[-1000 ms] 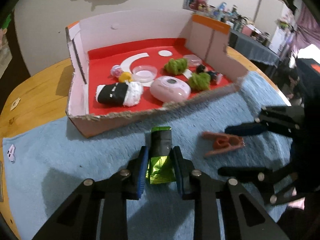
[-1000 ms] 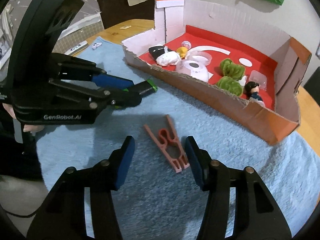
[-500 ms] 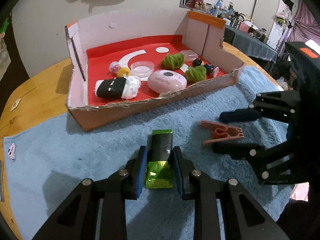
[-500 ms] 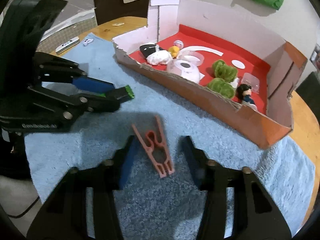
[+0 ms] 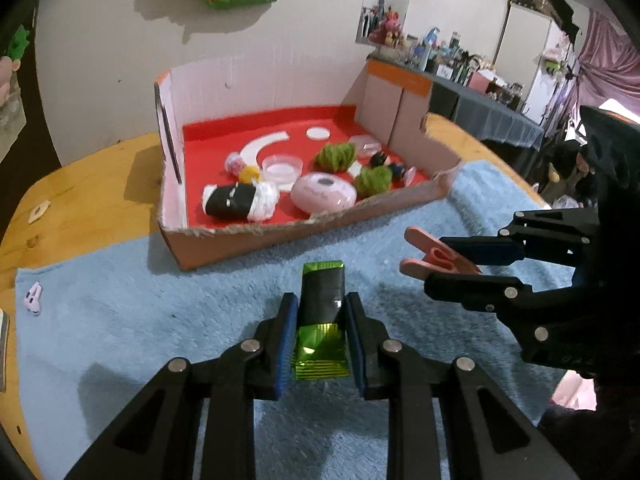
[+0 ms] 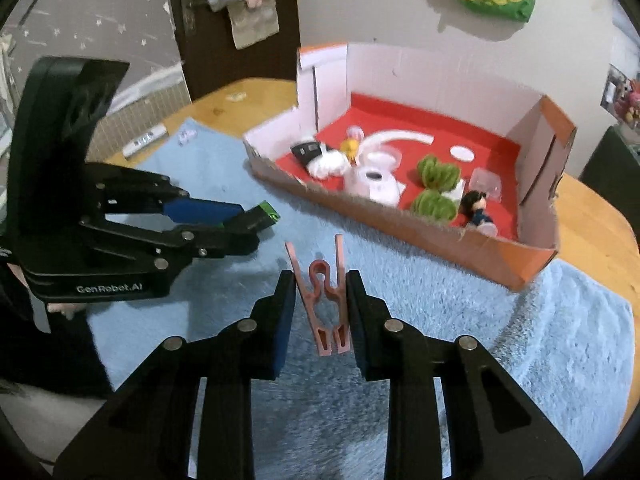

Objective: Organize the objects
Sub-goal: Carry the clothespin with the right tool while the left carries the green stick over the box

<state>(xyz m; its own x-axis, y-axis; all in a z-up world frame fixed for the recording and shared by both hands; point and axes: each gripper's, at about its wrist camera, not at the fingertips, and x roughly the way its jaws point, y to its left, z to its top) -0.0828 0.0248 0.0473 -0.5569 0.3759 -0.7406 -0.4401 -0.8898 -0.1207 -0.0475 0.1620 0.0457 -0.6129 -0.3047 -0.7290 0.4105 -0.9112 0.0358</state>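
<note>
My left gripper [image 5: 322, 304] is shut on a green and black foil packet [image 5: 320, 348], held just above the blue towel [image 5: 160, 320]. In the right wrist view the left gripper [image 6: 240, 220] reaches in from the left with the packet's tip [image 6: 264, 211] sticking out. My right gripper [image 6: 320, 276] is closing on a salmon clothes peg [image 6: 340, 264]; both pads press its sides and it hangs clear of the towel [image 6: 520, 340]. From the left wrist, the right gripper [image 5: 440, 260] carries the peg [image 5: 424, 240] on the right. The red-floored cardboard box [image 5: 280, 236] lies behind both.
The box [image 6: 400, 232] holds a pink round case [image 5: 322, 192], a black and white roll [image 5: 236, 200], green pom-poms [image 5: 336, 156], a small doll [image 5: 390, 166] and clear lids. A tiny white toy [image 5: 34, 298] sits at the towel's left edge. A remote [image 6: 144, 142] lies on the wooden table [image 5: 80, 184].
The right gripper's jaws closed from wide open onto the peg and lifted it off the towel. The left gripper rose slightly, still holding the packet.
</note>
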